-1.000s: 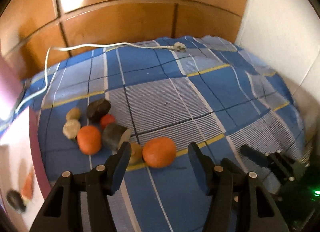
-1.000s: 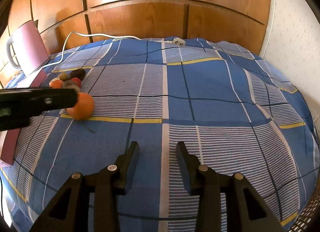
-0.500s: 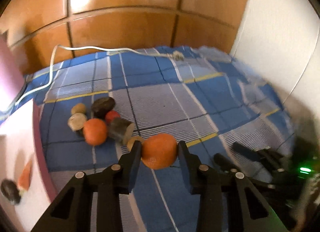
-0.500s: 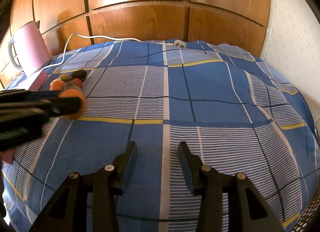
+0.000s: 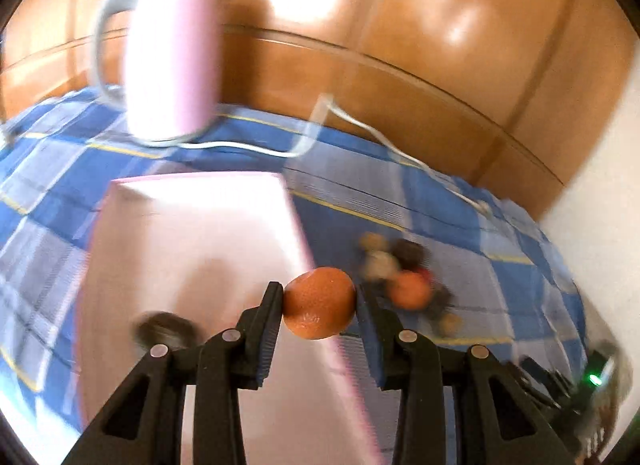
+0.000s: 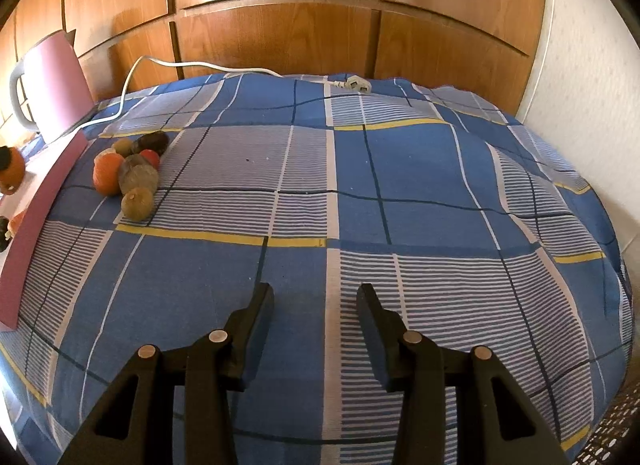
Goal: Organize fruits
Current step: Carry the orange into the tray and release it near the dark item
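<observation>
Now noted left hand-held gripper [image 5: 319, 303] clenched on orange [image 5: 320, 303], carried over right edge of pink tray [image 5: 192, 265]. Saw right hand-held gripper [image 6: 316, 305] released, empty, above blue checked bed [image 6: 400, 185]. Remaining fruit pile [image 6: 130, 169] lay far left, just beside tray.

Orange [image 5: 320, 303] up between the left gripper [image 5: 318, 305] fingers over the box [image 5: 192, 249] edge, fruit pile [image 6: 132, 169] on the bedspread [image 6: 360, 205] just right of it, mug [image 5: 172, 61] behind, cable [image 6: 180, 65] trailing along the back.
</observation>
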`<state>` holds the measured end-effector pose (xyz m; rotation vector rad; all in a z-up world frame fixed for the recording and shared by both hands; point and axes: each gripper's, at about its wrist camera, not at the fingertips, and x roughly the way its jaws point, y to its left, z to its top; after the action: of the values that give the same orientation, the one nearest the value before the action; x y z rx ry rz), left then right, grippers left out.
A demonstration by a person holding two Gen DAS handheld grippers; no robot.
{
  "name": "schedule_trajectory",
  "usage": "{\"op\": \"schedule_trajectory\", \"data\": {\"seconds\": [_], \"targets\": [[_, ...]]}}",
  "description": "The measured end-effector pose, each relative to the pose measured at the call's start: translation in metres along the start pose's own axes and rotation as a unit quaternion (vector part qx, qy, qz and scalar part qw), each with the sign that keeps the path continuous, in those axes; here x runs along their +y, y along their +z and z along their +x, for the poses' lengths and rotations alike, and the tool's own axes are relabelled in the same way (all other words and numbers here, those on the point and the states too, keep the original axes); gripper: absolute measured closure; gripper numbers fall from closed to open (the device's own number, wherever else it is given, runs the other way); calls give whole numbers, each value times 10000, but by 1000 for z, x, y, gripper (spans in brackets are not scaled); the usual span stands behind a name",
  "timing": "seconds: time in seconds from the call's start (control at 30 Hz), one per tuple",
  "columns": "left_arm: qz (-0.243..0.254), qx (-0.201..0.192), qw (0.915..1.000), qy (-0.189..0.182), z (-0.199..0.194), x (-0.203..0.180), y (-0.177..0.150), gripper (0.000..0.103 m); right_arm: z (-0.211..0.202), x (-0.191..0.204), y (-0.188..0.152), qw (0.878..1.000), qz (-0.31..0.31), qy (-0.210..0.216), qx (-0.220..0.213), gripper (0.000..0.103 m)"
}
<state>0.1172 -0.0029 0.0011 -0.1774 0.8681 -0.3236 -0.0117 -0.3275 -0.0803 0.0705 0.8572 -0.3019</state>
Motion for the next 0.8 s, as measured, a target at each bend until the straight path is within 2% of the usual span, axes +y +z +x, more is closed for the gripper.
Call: {"op": "schedule_trajectory", "data": {"seconds": [0.17, 0.37, 0.4, 0.47, 0.8], "targets": [[-419, -24, 9974, 585, 10, 54, 12, 65, 0, 2, 2, 10000, -16, -59, 71, 59], [-570, 16, 9931, 1026, 19, 86, 12, 62, 0, 5, 4, 9997, -91, -141, 160, 59], [-574, 2, 9928, 1047, 19, 88, 11, 60, 0, 6, 4, 9997, -114, -156, 171, 59], [-510, -116, 9925, 1106, 15, 88, 9, 43, 0, 6, 5, 9995, -147, -179, 201, 59], [-368, -316, 9901, 1318, -16, 70, -15, 37, 0, 11, 9, 9989, -281, -244, 301, 59]]}}
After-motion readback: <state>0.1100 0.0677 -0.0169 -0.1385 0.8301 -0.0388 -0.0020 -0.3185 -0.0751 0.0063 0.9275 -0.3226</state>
